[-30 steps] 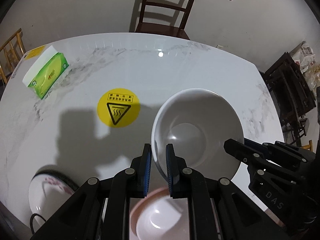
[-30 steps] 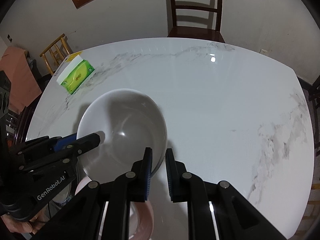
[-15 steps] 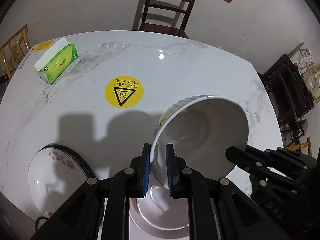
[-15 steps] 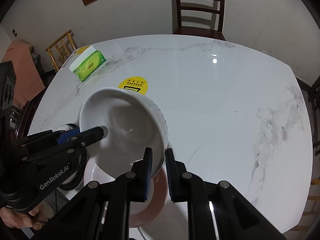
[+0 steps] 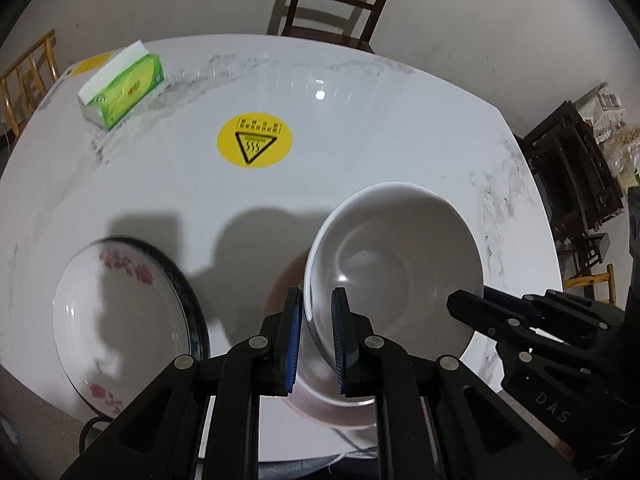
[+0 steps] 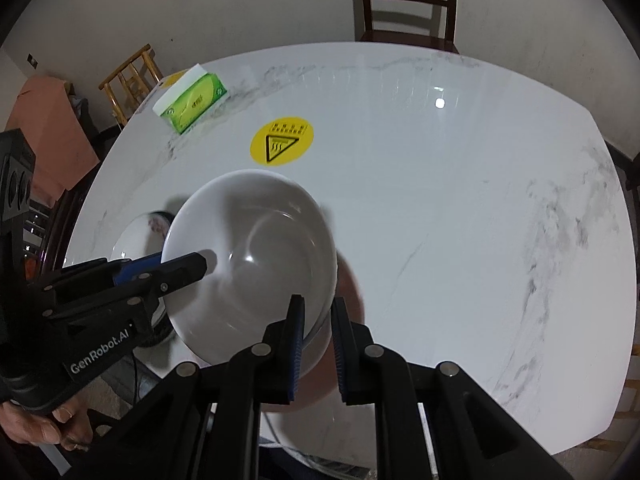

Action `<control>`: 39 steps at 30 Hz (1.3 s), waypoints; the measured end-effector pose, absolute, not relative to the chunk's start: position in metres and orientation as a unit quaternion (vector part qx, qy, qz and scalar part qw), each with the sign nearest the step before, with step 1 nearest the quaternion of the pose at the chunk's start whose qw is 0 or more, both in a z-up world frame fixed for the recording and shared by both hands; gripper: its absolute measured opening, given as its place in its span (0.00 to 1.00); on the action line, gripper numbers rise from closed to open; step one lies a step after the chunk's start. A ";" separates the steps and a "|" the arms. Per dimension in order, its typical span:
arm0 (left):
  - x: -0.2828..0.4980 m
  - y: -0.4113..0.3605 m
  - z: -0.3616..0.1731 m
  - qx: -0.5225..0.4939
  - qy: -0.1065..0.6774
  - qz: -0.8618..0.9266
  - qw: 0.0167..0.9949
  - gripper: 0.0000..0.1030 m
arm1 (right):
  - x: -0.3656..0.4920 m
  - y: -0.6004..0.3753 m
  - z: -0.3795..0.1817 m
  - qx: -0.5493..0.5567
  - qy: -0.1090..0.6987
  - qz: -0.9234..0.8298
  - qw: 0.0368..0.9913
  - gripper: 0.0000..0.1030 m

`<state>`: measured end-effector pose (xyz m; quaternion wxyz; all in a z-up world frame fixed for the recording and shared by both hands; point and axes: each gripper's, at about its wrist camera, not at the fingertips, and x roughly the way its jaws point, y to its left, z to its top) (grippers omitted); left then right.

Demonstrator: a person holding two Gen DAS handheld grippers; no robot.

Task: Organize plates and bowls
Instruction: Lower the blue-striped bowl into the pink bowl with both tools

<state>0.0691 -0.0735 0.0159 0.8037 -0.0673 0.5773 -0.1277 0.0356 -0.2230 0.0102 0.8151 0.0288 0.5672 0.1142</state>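
Both grippers are pinching the same white bowl (image 5: 394,256) by its rim: the left gripper (image 5: 316,336) is clamping the rim's left side between its blue-padded fingers (image 5: 294,334), and the right gripper (image 6: 316,344) is clamping the right side in the same way. The bowl is hanging tilted over a pink plate (image 5: 340,408) that is lying near the bench's near edge. It is smooth, glossy and round, deep with a thin lip.

Just left of the plate a shallow flowered dish (image 5: 120,316) with a dark rim is sitting close to that same edge. The bench (image 6: 460,184) is rounded white marble with grey veins, shining under a lamp glare. Its right half and far side are lying wide and bare. A round yellow sticker (image 5: 255,141) is lying flat mid-bench, and a green tissue box (image 5: 122,88) is standing near the far left edge. A dark wooden chair (image 6: 404,4) is standing beyond the far edge.
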 end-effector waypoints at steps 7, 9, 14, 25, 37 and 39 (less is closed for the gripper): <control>0.055 -0.072 0.011 -0.064 0.583 -0.129 0.799 0.11 | 0.022 -0.220 0.005 0.032 0.572 0.116 0.812 0.14; 0.052 -0.072 0.010 -0.063 0.584 -0.130 0.798 0.11 | 0.019 -0.220 0.003 0.030 0.574 0.117 0.810 0.14; 0.048 -0.071 0.009 -0.061 0.584 -0.131 0.799 0.11 | 0.015 -0.220 -0.003 0.033 0.580 0.116 0.806 0.14; 0.048 -0.071 -0.004 -0.061 0.597 -0.128 0.790 0.11 | 0.018 -0.221 -0.013 0.037 0.588 0.117 0.799 0.14; 0.052 -0.070 -0.015 -0.068 0.602 -0.127 0.786 0.11 | 0.022 -0.220 -0.021 0.037 0.591 0.115 0.797 0.14; 0.053 -0.070 -0.016 -0.067 0.600 -0.128 0.787 0.11 | 0.022 -0.221 -0.023 0.037 0.593 0.115 0.796 0.14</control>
